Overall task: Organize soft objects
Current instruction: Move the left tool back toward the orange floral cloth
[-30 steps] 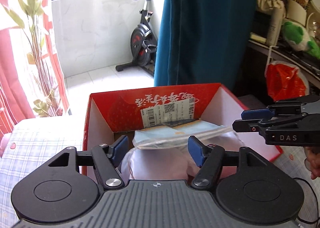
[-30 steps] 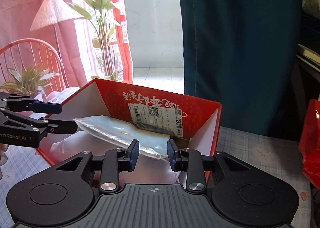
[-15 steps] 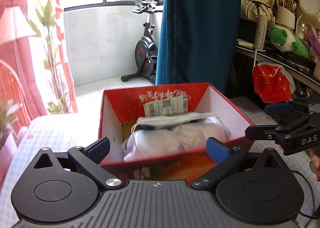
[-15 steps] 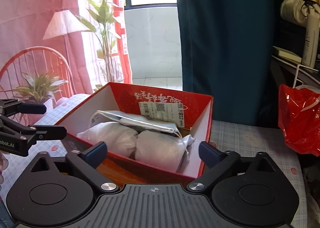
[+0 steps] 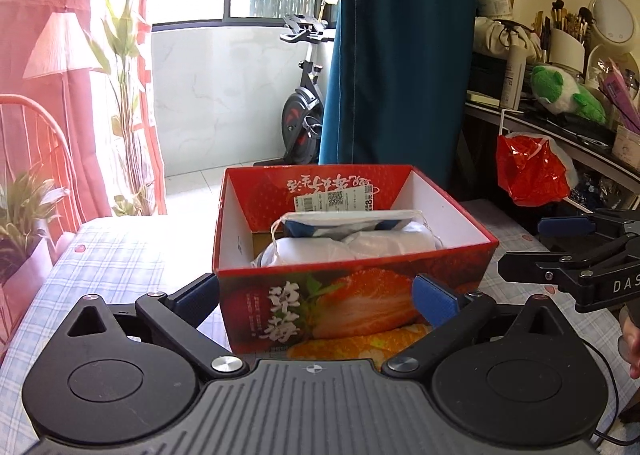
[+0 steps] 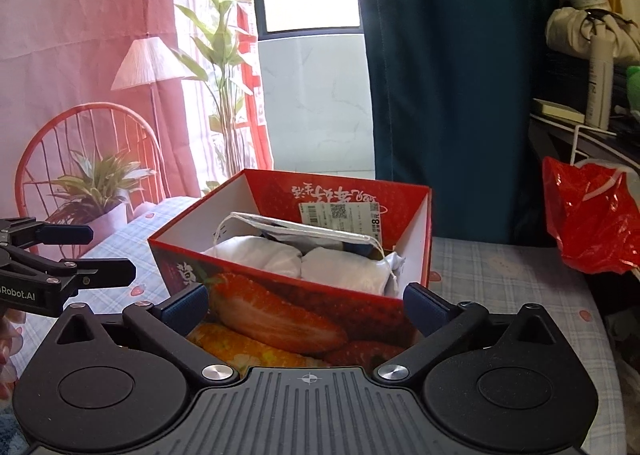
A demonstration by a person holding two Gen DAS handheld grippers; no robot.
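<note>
A red strawberry-print cardboard box point(image 5: 352, 307) point(image 6: 280, 319) stands on the checked tablecloth. Inside lie two white soft bundles point(image 5: 320, 249) point(image 6: 340, 263) with a flat bagged face mask point(image 5: 348, 221) point(image 6: 296, 229) on top. My left gripper point(image 5: 316, 301) is wide open and empty, in front of the box's near wall. My right gripper point(image 6: 306, 305) is wide open and empty, in front of the box's near corner. Each gripper shows from the side in the other's view, the right one point(image 5: 560, 251) and the left one point(image 6: 80, 251).
A red plastic bag point(image 5: 532, 171) point(image 6: 592, 215) hangs at the right by a cluttered shelf with a green plush toy point(image 5: 564, 95). A blue curtain point(image 5: 400, 55) hangs behind the box. A potted plant point(image 6: 96, 191) and a red chair stand at the left.
Both grippers have opened, letting go of the bagged mask inside the box, and pulled back and up out of the box to its near side.
</note>
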